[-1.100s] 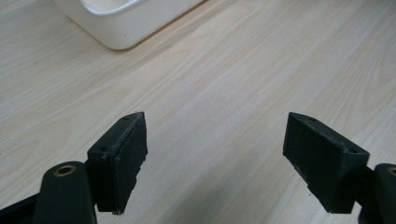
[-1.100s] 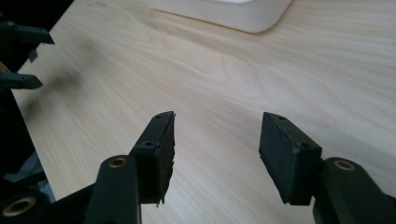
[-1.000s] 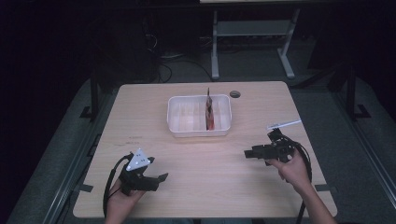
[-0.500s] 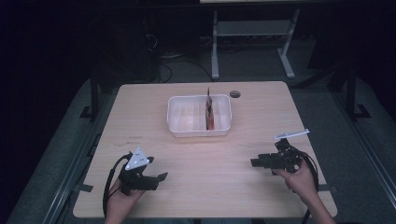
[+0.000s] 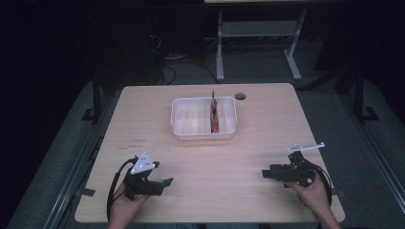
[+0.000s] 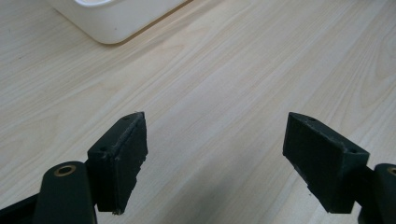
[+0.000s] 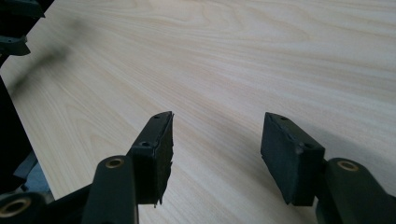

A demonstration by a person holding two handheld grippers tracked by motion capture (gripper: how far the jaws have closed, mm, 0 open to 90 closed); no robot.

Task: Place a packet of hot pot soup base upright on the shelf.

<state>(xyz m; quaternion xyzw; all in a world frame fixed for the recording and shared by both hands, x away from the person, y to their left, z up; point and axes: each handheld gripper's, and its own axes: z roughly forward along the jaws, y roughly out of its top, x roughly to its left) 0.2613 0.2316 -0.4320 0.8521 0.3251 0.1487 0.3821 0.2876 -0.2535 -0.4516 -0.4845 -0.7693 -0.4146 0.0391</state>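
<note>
A white plastic bin [image 5: 204,134] sits at the middle of the wooden table [image 5: 205,162]. A thin reddish piece [image 5: 214,116] stands upright inside it. My left gripper [image 5: 165,183] rests near the front left edge. Its jaws point right and are open with nothing between them, and bare wood lies under the left gripper [image 6: 215,140]. A corner of the bin [image 6: 116,21] lies ahead of it. My right gripper [image 5: 266,172] is held low near the front right corner and points left. The right gripper [image 7: 217,140] is open and empty over bare wood.
A small round cable hole [image 5: 240,96] sits near the table's far edge. A metal stand [image 5: 258,33] and cables are on the dark floor behind the table. The table's front edge runs close under both hands.
My right gripper has moved toward the near edge, slightly to the right, and lower. The left gripper has stayed in place.
</note>
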